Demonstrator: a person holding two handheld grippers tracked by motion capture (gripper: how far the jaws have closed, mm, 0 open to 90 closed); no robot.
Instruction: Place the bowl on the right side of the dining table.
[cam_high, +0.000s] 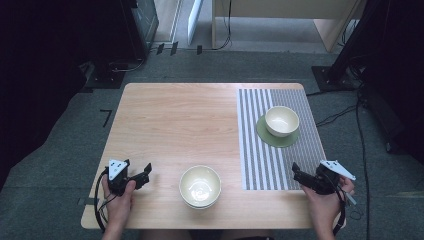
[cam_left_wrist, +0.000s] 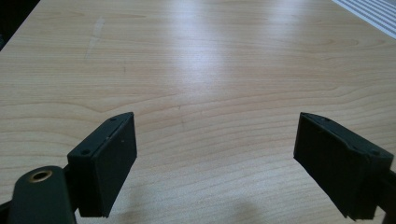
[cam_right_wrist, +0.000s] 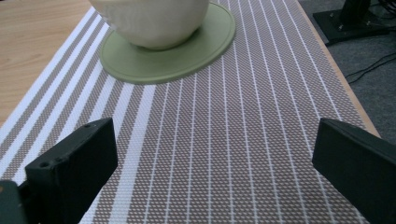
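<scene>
On the wooden surface (cam_high: 175, 120), a cream bowl (cam_high: 200, 186) sits near the front edge, roughly midway between the two hands, resting upright with its round mouth facing straight up; being circular, it has no long axis to speak of, and a second rim showing just beneath it suggests it may be nested in another bowl, though that cannot be told for sure. The left gripper (cam_high: 143, 176) is held by the left hand (cam_high: 119, 200) at the front left corner, its jaws pointing to the right and slightly away from the person, toward the bowl but apart from it. In the left gripper view its jaws stand wide apart over bare wood, holding nothing. The right gripper (cam_high: 297, 173) is held by the right hand (cam_high: 324, 202) at the front right, over the near end of the striped placemat (cam_high: 260, 165), its jaws pointing leftward and away from the person. In the right gripper view the jaws are spread wide and empty above the mat's brown and white stripes, which run away from the camera. Farther along the placemat, a second cream bowl (cam_high: 281, 120) stands upright on a round green coaster (cam_high: 270, 138), mouth upward, well apart from both grippers. A cable trails from each gripper down past the wrists.
</scene>
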